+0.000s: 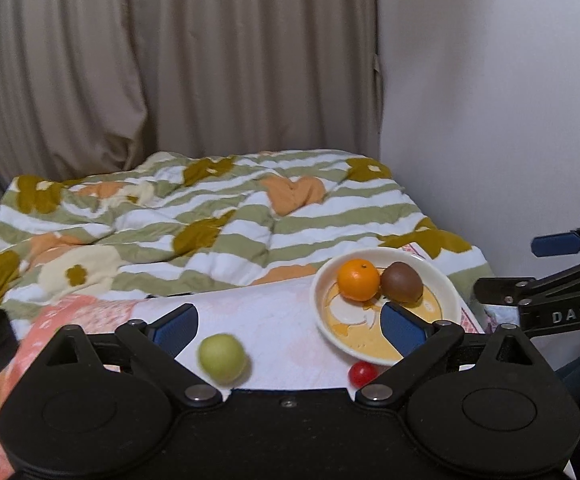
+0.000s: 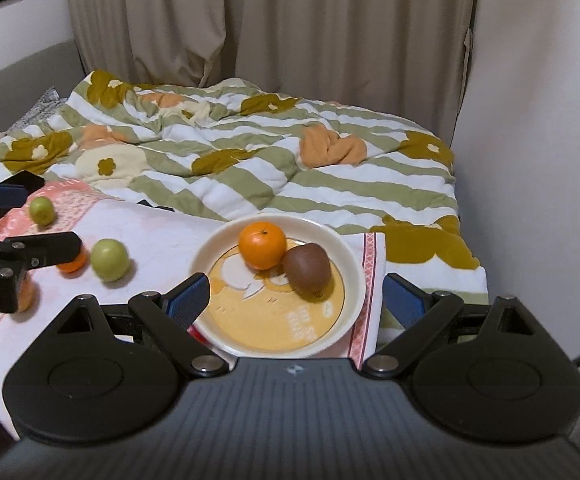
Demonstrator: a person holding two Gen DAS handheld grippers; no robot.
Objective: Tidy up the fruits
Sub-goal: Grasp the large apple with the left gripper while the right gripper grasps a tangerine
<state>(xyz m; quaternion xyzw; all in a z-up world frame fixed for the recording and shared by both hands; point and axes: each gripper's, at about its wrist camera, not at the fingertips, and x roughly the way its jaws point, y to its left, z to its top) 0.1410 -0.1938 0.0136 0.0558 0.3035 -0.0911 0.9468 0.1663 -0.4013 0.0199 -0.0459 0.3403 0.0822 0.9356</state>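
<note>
A cream plate with a yellow picture holds an orange and a brown kiwi. My right gripper hangs open above the plate's near side, nothing between its fingers. On the towel left of the plate lie a green apple, a smaller green fruit and two orange fruits partly hidden behind my left gripper. The left wrist view shows my left gripper open and empty above the towel, the apple by its left finger, a red cherry tomato beside the plate, and the right gripper.
The fruits rest on a white and pink towel at the bed's near end. A striped, flowered quilt lies rumpled behind. Beige curtains hang at the back. A white wall runs close along the right.
</note>
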